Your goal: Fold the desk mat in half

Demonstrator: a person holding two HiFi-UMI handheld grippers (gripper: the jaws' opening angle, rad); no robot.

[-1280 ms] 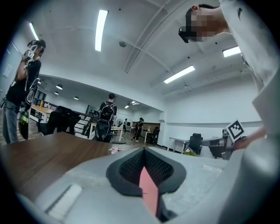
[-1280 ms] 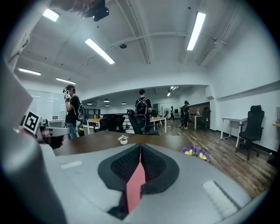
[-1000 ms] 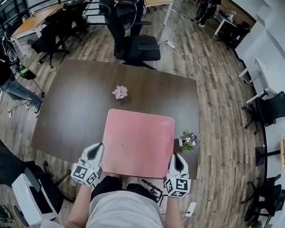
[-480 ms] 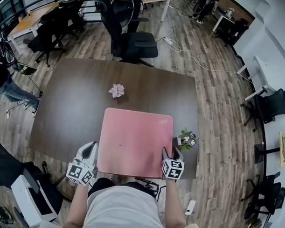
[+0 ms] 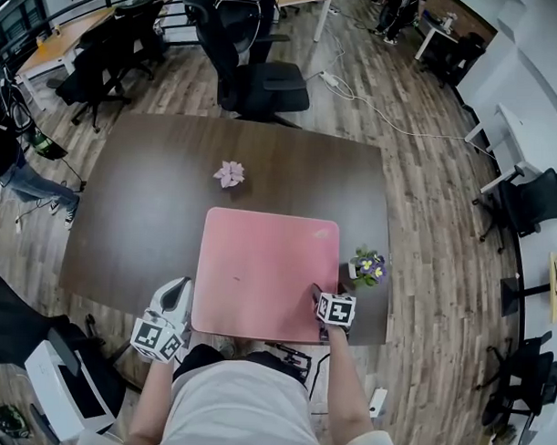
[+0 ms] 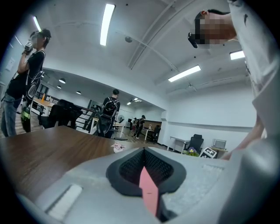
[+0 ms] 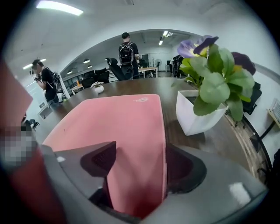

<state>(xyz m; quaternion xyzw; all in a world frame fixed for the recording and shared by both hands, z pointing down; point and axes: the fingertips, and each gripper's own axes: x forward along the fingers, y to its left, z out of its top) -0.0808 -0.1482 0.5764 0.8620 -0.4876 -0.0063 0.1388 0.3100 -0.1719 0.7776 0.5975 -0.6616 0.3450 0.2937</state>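
The pink desk mat (image 5: 263, 262) lies flat on the dark brown table (image 5: 142, 203), near its front edge. At the mat's near left corner, my left gripper (image 5: 178, 294) is shut on the edge. In the left gripper view a thin pink strip of mat (image 6: 149, 190) is pinched where the black pads of the left gripper (image 6: 144, 153) meet. My right gripper (image 5: 320, 293) is at the near right corner and its jaws are opening. In the right gripper view the mat (image 7: 118, 122) runs between the parted pads of the right gripper (image 7: 140, 159), which do not press on it.
A small white pot of purple flowers (image 5: 368, 268) (image 7: 210, 94) stands just right of the mat. A pink paper flower (image 5: 230, 175) lies beyond the mat's far edge. Black office chairs (image 5: 261, 80) stand behind the table, and people stand farther back.
My right gripper has moved forward and inward onto the mat's near right corner, and its jaws have gone from shut to wide apart. The left gripper has barely shifted.
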